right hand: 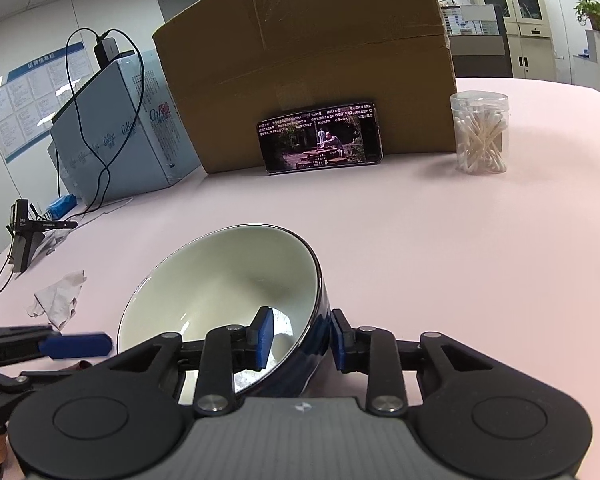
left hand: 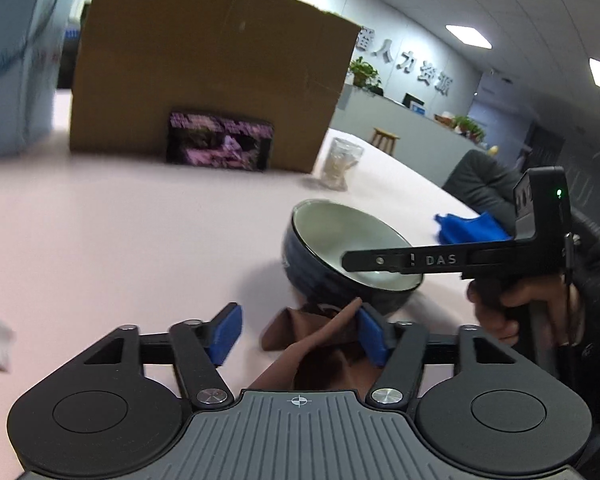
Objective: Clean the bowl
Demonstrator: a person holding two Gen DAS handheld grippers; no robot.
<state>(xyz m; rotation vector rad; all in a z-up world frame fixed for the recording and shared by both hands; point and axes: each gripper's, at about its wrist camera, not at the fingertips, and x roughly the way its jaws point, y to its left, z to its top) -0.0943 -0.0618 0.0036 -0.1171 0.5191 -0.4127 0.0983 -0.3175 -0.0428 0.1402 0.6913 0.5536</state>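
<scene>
brown cloth (left hand: pixel 316 344) lies bunched between the blue pads of the left gripper (left hand: pixel 298 334), whose jaws stand wide apart; one fold leans against the right-hand pad (left hand: pixel 374 338), while the other pad is clear of it. just past the cloth the bowl (left hand: pixel 352 256), dark blue outside and pale inside, sits tipped on the pink tabletop (left hand: pixel 120 240) toward its right edge. the right gripper (right hand: pixel 300 340) is clamped on the bowl's near wall, one pad (right hand: pixel 263 338) inside the bowl (right hand: pixel 228 280) and one against the dark outer side, holding it tilted with its mouth facing left. a hand (left hand: pixel 500 304) grips that tool's handle. a crumpled white tissue (right hand: pixel 58 298) lies near the left edge, and a blue cloth (left hand: pixel 472 228) lies at the right edge. farther back stands a clear jar of cotton swabs (right hand: pixel 480 134), and a phone (right hand: pixel 320 138) showing video leans against a cardboard box (right hand: pixel 300 60) at the far side, with a pale blue box (right hand: pixel 116 132) to its left.
</scene>
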